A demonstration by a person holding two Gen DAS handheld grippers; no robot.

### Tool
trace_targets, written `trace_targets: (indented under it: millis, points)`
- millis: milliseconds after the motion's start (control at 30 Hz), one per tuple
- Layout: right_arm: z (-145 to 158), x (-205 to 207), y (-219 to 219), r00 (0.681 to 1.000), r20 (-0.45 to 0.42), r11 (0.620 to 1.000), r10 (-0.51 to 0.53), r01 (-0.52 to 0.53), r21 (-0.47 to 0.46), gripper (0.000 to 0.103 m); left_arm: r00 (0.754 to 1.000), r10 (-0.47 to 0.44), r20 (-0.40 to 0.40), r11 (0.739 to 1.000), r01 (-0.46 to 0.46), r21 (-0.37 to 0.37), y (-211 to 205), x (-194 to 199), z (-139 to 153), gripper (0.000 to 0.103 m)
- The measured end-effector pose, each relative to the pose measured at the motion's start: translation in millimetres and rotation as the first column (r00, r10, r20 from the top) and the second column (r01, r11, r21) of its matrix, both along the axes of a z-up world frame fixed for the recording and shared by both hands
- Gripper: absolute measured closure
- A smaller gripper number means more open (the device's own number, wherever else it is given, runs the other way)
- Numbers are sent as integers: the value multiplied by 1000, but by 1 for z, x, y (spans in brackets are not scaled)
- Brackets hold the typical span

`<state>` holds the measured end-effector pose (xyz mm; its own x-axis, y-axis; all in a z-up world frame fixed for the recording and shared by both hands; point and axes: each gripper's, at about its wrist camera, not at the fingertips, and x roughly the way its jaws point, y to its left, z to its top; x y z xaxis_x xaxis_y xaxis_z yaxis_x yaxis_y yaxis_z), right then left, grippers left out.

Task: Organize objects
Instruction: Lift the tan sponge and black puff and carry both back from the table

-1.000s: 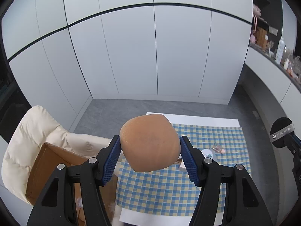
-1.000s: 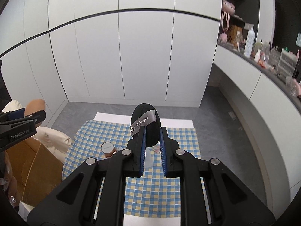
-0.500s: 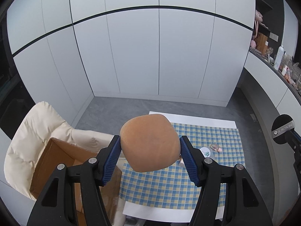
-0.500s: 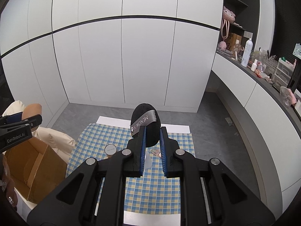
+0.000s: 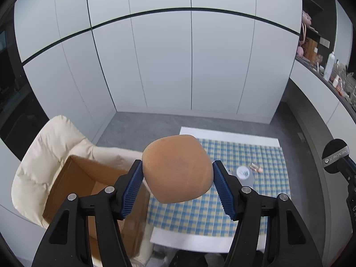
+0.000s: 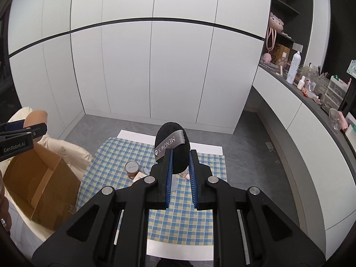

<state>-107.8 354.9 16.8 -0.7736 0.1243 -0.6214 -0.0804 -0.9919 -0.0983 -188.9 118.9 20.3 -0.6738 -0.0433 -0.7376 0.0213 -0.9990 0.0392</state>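
1. Up close, the left gripper (image 5: pixel 176 183) clamps a tan sponge puff (image 5: pixel 176 170) between its blue ribbed pads (image 5: pixel 133 190), which press on the puff's two flanks; the puff bulges out above them, held in the air.
2. Meanwhile the right gripper (image 6: pixel 180 166) is pinched narrow on a black powder puff (image 6: pixel 174 150) with a grey ribbon that reads MENOW; the puff stands up past the fingertips toward 12 o'clock.
3. Seen from the left wrist, that black puff shows again at the 3 o'clock edge, well apart from the tan one.
4. Below both grippers lies a blue-and-yellow checked cloth (image 6: pixel 193 218) on a white table (image 6: pixel 178 248).
5. On the cloth, in the right wrist view, a small jar with a pale lid (image 6: pixel 132 169) sits at 10 o'clock of the gripper's tips, with a small flat packet (image 6: pixel 138 176) just beside it.
6. In the left wrist view, a white round lid with a leaf print (image 5: pixel 243 171) lies on the cloth at 3 o'clock of the tan puff, and a small pink item (image 5: pixel 256 168) lies just beyond it; I cannot tell what that is.
7. At 9 o'clock of the table an open cardboard box (image 5: pixel 73 184) rests on a cream padded chair (image 5: pixel 42 151); what is inside the box I cannot tell.
8. Beyond, white cupboard doors (image 6: pixel 155 66) fill the far wall, and a cluttered dark counter (image 6: pixel 311 93) runs along at 2 o'clock.
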Motion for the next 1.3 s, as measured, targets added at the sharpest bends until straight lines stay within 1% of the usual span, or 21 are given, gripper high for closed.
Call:
trace_targets:
  millis: [100,200,300,400,433,533,633,700,800,933,1033,1200,1233,1300]
  points:
    - [1,15,-2,1000,7,1000,8,-8,-27,88,1000,-21,13,1000,21,14,2,15,2,39]
    - [3,32,-6,1000,4,999,9,-9,-34,89,1000,-11,-6,999,11,-30,6,34,6,39]
    - [4,51,-9,1000,3,998,17,-17,-52,89,1000,-19,-4,999,19,-28,7,55,9,39]
    - [5,71,-14,1000,3,998,25,-25,-57,89,1000,-21,-11,997,20,-77,10,78,9,39]
    - [5,78,-16,1000,6,998,29,-28,-58,88,1000,-21,-6,997,21,-80,11,84,10,39]
    - [5,98,-18,999,7,996,41,-40,-77,89,999,-36,1,998,36,-52,8,101,13,39]
    - [5,118,-20,999,6,995,43,-43,-87,89,999,-32,-18,996,30,-83,8,121,18,39]
    - [4,133,-20,999,6,994,40,-39,-98,89,999,-21,-31,996,19,-89,7,134,20,39]
    - [4,149,-22,1000,0,996,26,-26,-88,89,999,-12,-37,997,9,-71,1,155,19,39]
    - [2,172,-27,999,-5,996,38,-38,-84,89,999,6,-42,997,-9,-72,-9,183,14,39]
    - [-2,187,-28,999,5,994,41,-40,-97,88,1000,7,-18,1000,-7,-15,-20,196,8,39]
    - [-11,210,-32,999,12,995,40,-38,-97,89,1000,-18,3,999,18,41,-33,221,-4,39]
    - [-15,216,-33,999,21,993,49,-47,-104,88,1000,-23,4,999,23,43,-34,226,-6,39]
    - [-20,222,-35,998,32,993,60,-56,-104,88,1000,-23,-2,999,23,22,-35,239,-9,39]
